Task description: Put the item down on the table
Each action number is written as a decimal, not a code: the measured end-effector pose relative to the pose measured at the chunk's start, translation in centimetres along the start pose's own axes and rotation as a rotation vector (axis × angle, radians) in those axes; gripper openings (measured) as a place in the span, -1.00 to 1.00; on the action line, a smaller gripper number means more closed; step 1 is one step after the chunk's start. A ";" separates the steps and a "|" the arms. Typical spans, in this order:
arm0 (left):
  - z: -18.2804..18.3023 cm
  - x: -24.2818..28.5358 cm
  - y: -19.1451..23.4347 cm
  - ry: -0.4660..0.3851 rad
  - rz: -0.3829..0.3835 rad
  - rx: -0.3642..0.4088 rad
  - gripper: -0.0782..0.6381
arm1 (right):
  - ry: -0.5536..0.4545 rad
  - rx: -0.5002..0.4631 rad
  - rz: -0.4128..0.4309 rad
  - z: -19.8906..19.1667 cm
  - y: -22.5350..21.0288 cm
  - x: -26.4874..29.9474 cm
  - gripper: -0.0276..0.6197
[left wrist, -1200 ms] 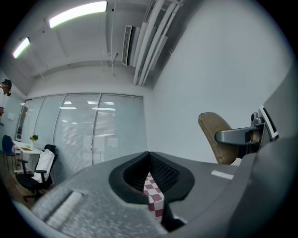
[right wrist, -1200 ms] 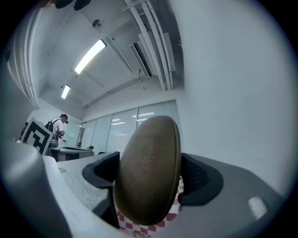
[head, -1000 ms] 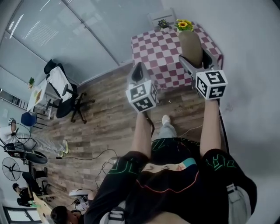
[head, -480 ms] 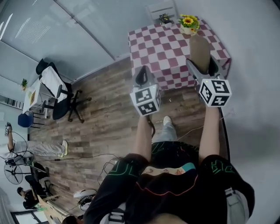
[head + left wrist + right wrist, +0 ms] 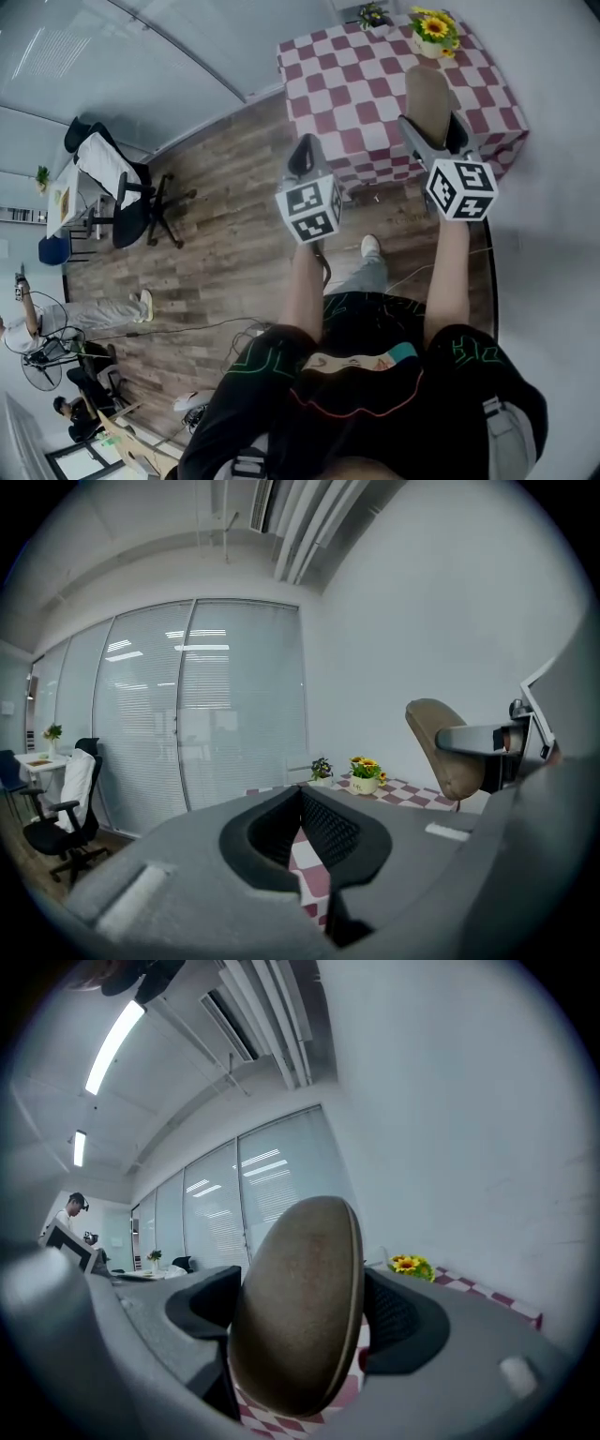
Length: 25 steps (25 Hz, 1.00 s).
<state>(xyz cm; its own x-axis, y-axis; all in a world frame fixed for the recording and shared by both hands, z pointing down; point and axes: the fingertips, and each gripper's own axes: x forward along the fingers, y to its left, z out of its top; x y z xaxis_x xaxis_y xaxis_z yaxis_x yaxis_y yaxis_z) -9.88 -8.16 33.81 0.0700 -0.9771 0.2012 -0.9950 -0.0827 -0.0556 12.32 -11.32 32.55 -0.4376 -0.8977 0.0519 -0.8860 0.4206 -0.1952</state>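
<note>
A brown, flat oval item (image 5: 427, 94) stands on edge between the jaws of my right gripper (image 5: 428, 129), which is shut on it. It hangs above the near right part of the table (image 5: 349, 86), which wears a red-and-white checked cloth. In the right gripper view the item (image 5: 298, 1312) fills the gap of the right gripper (image 5: 305, 1321). My left gripper (image 5: 302, 159) is shut with nothing in it, near the table's front edge. Seen from the left gripper (image 5: 302, 794), the item (image 5: 447, 747) hangs off to the right.
A sunflower pot (image 5: 433, 26) and a small green plant (image 5: 373, 16) stand at the table's far edge. A white wall runs along the right, a glass wall behind. An office chair (image 5: 120, 187) and cables lie on the wooden floor to the left.
The person has stepped closer to the table, which now looks larger in the head view. The right gripper still holds the oval item, now further over the cloth.
</note>
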 end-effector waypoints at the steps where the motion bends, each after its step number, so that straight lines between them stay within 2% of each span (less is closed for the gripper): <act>1: -0.1 1.0 0.8 0.007 0.002 -0.007 -0.76 | 0.006 -0.001 0.002 -0.1 0.2 1.2 0.36; 8: -2.4 8.9 4.2 0.069 -0.028 -0.061 -0.76 | 0.070 -0.033 -0.026 -2.1 0.0 8.2 0.36; 15: -5.2 14.0 2.6 0.111 -0.114 -0.158 -0.76 | 0.165 -0.093 -0.145 -3.2 -4.0 10.1 0.31; 20: -6.3 15.9 2.8 0.123 -0.127 -0.226 -0.76 | 0.213 -0.117 -0.122 -3.8 -3.4 12.8 0.26; 25: -5.2 16.2 4.8 0.081 -0.106 -0.257 -0.76 | 0.215 -0.165 -0.069 -3.0 -1.0 14.7 0.25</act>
<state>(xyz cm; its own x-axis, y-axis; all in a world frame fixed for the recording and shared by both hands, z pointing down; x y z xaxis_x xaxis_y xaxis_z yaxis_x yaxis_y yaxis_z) -13.84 -23.33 41.93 0.1794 -0.9458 0.2707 -0.9684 -0.1213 0.2180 6.33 -24.53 36.49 -0.3826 -0.8837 0.2697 -0.9200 0.3914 -0.0228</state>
